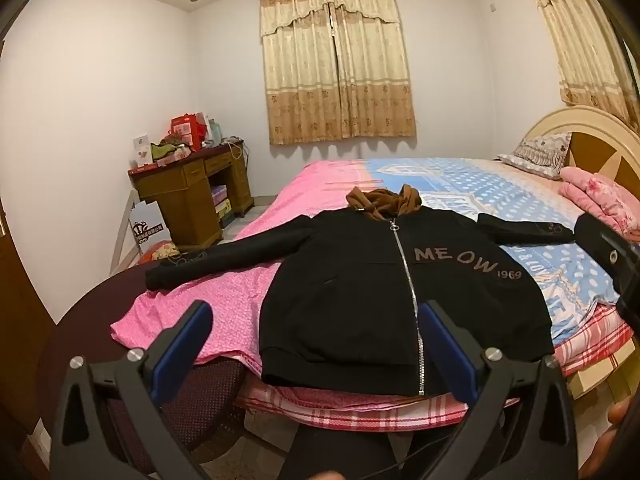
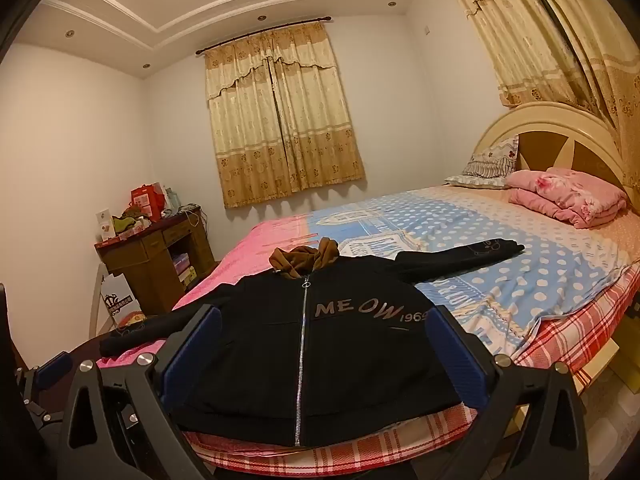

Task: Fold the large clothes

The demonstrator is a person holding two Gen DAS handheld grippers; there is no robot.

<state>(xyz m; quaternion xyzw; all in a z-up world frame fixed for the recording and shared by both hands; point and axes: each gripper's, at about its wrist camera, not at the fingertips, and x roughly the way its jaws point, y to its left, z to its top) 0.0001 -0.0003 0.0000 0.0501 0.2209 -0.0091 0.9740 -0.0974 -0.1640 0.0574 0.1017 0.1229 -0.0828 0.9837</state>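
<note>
Clutter tops the wooden desk in the far left corner of the room: a red gift bag, a white card and a heap of greenish cloth sit on it, and its open lower shelves hold what look like stacked boxes, too small to read. A white paper bag with a dark printed crest stands on the floor against the desk's side; what is inside cannot be seen.

A black zip-up hoodie lies flat on the near end of the bed, front up and zipped closed, with its hem at the bed's near edge. Its brown hood is bunched at the collar, pointing away toward the curtained window. Grey letters reading MEOW 1969 run across one chest panel. Both sleeves are spread out sideways: one reaches over the pink sheet toward the desk side, the other over the blue dotted sheet toward the headboard, where a folded pink blanket and a patterned pillow rest.

The left gripper hovers just short of the hoodie's hem, its blue-padded fingers spread wide with nothing between them and no contact with the cloth. The right gripper hangs likewise above the near edge, fingers spread to their widest, framing the garment's lower body in its view but pinching nothing
</note>
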